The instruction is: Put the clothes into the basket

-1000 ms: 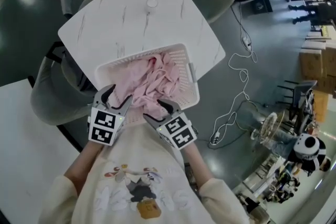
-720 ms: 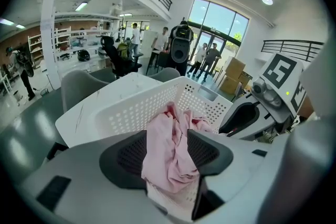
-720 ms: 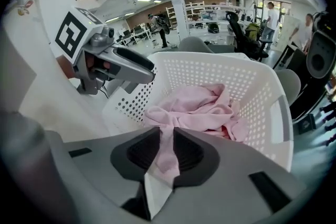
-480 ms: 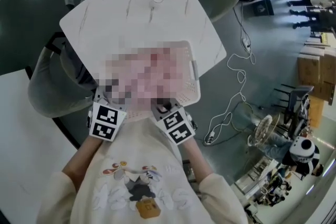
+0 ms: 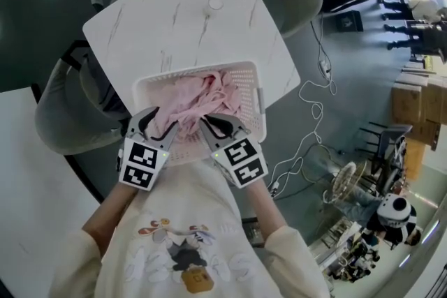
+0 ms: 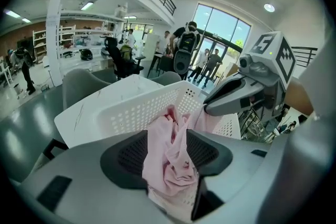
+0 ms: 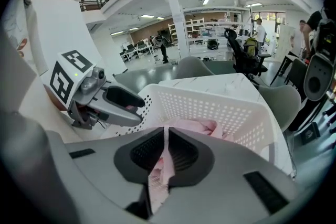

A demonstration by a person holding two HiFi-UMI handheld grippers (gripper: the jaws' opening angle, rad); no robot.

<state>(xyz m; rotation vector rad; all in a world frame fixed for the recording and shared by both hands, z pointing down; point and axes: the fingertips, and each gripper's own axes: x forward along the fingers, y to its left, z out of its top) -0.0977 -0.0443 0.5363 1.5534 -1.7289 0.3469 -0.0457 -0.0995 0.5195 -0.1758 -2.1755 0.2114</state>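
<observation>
Two tongs work at the near rim of the white basket [image 5: 260, 105], which sits on the near part of a marbled table [image 5: 174, 21]. A grey chair [image 5: 59, 123] stands at the table's left side.

The left gripper [image 5: 155, 125] reaches over the near left part of the rim. Its jaws are closing on a thick bunch of the pink clothes [image 5: 202, 95]. The left gripper view shows that bunch filling the gap and touching both pads. A second ago the same jaws stood wider, with the cloth looser between them.

The rest of the pink heap lies inside the basket, towards its far middle, and one fold runs back to the near rim where the tongs hold it. A second ago the heap spread more widely over the near half of the basket.

The right gripper [image 5: 218, 128] is just beside the left one, at the near middle of the rim. It is clamped tight on a thin fold of the same cloth, with only a sliver showing between its pads. That is the clearest change, since a second ago its jaws were wide apart over the cloth.

On the far part of the table a small pale disc [image 5: 215, 3] lies alone, well apart from the basket. On the floor to the right a white cable [image 5: 309, 139] trails in loops.
</observation>
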